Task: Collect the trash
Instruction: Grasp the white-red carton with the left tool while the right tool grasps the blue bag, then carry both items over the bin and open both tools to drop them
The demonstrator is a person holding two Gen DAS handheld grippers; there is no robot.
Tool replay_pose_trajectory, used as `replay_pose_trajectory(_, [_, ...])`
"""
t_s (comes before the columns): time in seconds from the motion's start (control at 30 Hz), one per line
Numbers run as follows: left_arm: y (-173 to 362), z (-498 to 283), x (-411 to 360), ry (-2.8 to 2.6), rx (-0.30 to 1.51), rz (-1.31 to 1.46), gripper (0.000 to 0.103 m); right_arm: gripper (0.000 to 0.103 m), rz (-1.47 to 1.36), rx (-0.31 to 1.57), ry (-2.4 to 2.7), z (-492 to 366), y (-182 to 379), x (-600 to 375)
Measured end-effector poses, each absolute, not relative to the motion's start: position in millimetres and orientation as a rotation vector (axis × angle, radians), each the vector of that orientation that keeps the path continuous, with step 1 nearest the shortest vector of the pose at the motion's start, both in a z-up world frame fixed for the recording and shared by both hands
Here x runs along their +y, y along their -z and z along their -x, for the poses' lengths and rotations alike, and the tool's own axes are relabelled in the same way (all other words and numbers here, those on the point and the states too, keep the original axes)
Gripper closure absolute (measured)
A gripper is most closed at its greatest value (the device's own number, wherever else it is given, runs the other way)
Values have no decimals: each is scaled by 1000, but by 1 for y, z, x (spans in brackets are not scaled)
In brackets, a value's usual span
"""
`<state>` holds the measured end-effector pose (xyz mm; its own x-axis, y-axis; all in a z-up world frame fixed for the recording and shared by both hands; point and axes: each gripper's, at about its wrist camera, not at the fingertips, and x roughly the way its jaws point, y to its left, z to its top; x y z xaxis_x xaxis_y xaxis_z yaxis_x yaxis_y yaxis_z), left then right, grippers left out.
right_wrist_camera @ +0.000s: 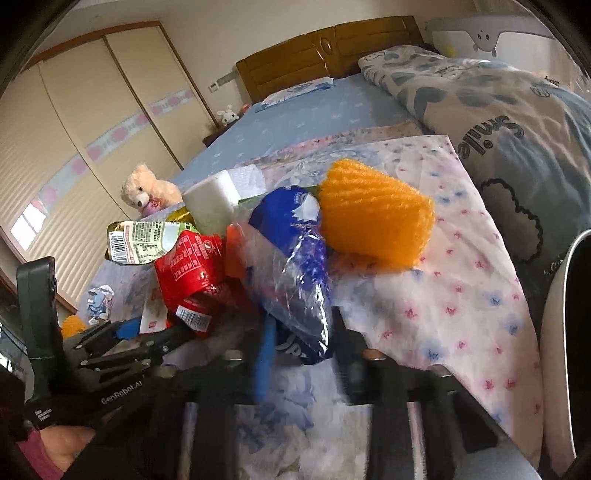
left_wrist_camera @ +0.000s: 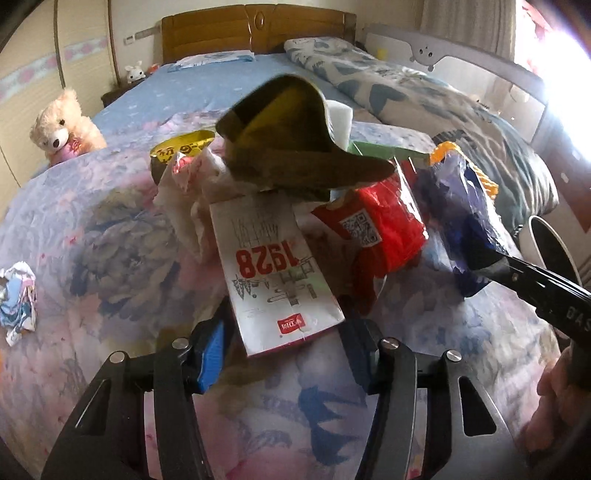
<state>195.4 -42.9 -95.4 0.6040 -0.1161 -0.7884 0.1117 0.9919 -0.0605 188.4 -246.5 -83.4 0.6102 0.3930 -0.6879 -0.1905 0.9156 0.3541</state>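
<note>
A pile of trash lies on the flowered bedspread [left_wrist_camera: 110, 258]: a white "1928" carton [left_wrist_camera: 275, 269], a red wrapper [left_wrist_camera: 388, 232], a gold foil wrapper [left_wrist_camera: 295, 147], white crumpled paper [left_wrist_camera: 184, 192]. My left gripper [left_wrist_camera: 286, 332] has its jaws around the carton's near end. My right gripper [right_wrist_camera: 303, 339] is shut on a blue plastic bag [right_wrist_camera: 299, 266]; it shows in the left wrist view [left_wrist_camera: 491, 258] pinching that bag [left_wrist_camera: 454, 206]. An orange foam net [right_wrist_camera: 373, 218] lies just behind the bag.
A crumpled wrapper [left_wrist_camera: 18, 299] lies alone at the left. A white bin rim [left_wrist_camera: 554, 251] stands at the right of the bed, also in the right wrist view [right_wrist_camera: 561, 295]. A teddy bear [left_wrist_camera: 62, 125], a folded quilt [right_wrist_camera: 498, 122] and the headboard [left_wrist_camera: 258, 33] lie beyond.
</note>
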Motion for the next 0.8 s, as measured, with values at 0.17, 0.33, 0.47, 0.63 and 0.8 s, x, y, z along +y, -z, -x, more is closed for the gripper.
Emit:
replay_pose_trajectory(0.17, [93,-170,-36,151,887,7,49,82,-274,840,-341,-172,80,-250])
replay_pose_trajectory(0.33, [88,-143,-37,186,870,-3,49,83,-293,830,-339,-152,76,-257])
replay_pose_trajectory(0.47, [82,-125,-44,233,849,-11,49,83,-308,823,-328,-136,74,-266])
replay_pose_trajectory(0.63, [71,-108,-62,297,810,-32,49,84,-329,813,-306,-116,71,-280])
replay_pose_trajectory(0.8, [65,-101,-88,363,795,-64,49,84,-346,801,-265,-100,68,-300])
